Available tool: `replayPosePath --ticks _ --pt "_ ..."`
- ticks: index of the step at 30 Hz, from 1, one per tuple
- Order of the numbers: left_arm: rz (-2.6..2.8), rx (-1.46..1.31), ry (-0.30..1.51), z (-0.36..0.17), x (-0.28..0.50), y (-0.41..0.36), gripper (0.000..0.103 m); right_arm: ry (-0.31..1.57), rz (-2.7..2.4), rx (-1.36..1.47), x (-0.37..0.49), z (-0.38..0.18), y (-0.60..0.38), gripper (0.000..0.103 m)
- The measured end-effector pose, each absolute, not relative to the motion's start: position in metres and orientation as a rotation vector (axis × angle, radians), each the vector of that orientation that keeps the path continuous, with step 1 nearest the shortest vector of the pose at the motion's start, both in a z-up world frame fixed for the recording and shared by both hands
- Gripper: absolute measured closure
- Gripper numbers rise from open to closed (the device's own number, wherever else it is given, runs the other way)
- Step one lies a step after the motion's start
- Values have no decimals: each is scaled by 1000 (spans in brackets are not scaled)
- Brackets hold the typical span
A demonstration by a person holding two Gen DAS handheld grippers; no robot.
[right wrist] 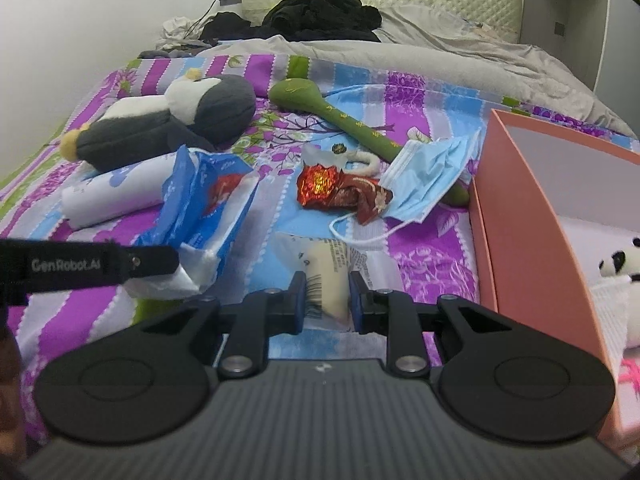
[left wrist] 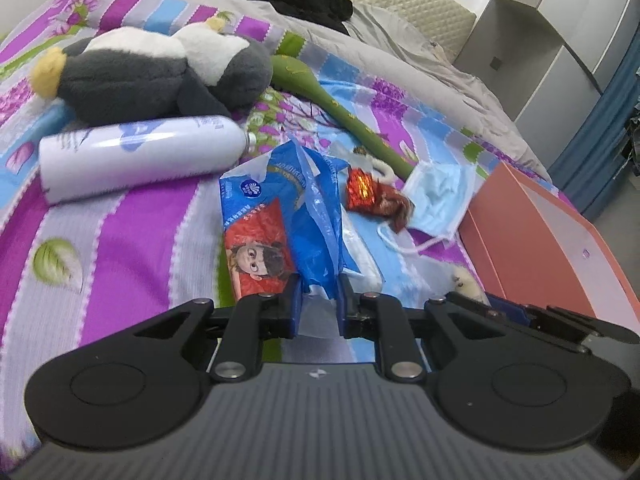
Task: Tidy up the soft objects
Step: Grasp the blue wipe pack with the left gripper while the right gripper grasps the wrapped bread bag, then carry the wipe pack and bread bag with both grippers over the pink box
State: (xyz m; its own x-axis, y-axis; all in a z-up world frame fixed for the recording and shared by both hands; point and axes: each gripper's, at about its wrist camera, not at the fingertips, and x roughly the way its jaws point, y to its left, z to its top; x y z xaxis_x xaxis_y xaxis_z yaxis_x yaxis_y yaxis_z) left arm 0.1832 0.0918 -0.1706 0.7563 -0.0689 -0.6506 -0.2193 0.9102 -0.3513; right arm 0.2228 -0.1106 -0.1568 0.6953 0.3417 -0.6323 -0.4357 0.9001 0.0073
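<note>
Left hand-held gripper: tilting downward, clamping the blue plastic tissue pack over the striped purple bed. Right hand-held gripper: angling downward, pinching a cream-coloured wrapped soft packet beside the pink box at the bed's right edge.

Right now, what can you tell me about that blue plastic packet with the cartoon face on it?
The blue packet is a soft, crinkly plastic tissue pack, torn open at the top, with white tissue showing at its end. One face carries a red panel with a cartoon face and a round white logo. Its near end sits pinched between the pads of the left gripper, which is shut on it. It lies over the striped bedspread, just right of the white spray can and left of a red foil wrapper.
</note>
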Motion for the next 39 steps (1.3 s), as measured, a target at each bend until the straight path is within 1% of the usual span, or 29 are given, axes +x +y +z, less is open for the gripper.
replayPosePath --ticks 11,30,39 --pt "80 -448 761 -156 142 81 83 721 456 -148 185 -141 -132 77" --pt "4 -389 721 -65 119 40 84 700 506 -124 157 -70 -151 77" --pt "-48 -372 697 -34 127 13 84 660 485 -83 152 -41 -181 77"
